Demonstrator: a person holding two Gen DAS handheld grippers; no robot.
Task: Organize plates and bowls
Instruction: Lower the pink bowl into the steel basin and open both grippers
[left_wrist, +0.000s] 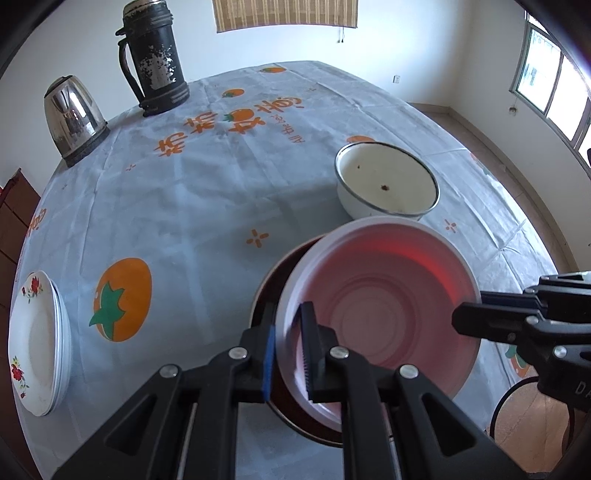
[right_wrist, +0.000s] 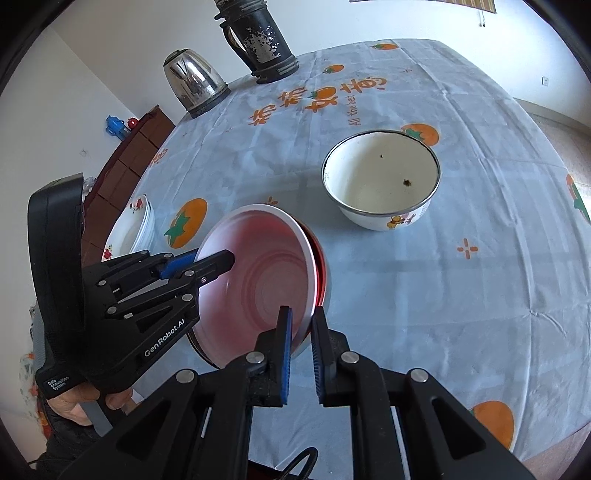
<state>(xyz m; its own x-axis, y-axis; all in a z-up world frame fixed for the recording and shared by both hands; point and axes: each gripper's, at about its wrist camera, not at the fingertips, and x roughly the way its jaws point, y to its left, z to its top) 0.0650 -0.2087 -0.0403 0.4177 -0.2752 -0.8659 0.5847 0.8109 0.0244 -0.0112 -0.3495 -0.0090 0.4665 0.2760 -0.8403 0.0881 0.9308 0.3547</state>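
A white bowl with a pink-tinted inside (left_wrist: 388, 302) (right_wrist: 258, 273) is tilted and sits partly inside a dark red bowl (left_wrist: 267, 284) (right_wrist: 322, 258) on the table. My left gripper (left_wrist: 290, 350) (right_wrist: 218, 263) is shut on the pale bowl's rim on one side. My right gripper (right_wrist: 301, 321) (left_wrist: 460, 321) is shut on the opposite rim. A white enamel bowl (left_wrist: 384, 181) (right_wrist: 380, 177) with a dark rim and a few specks inside stands alone beyond them. A stack of flowered white plates (left_wrist: 37, 343) (right_wrist: 133, 225) lies at the table's left edge.
The tablecloth (left_wrist: 184, 203) is pale blue with orange fruit prints. A steel kettle (left_wrist: 72, 114) (right_wrist: 194, 83) and a tall black flask (left_wrist: 155, 55) (right_wrist: 262, 40) stand at the far left. A hand (right_wrist: 70, 406) holds the left gripper. A round stool frame (left_wrist: 517, 406) sits off the table's right edge.
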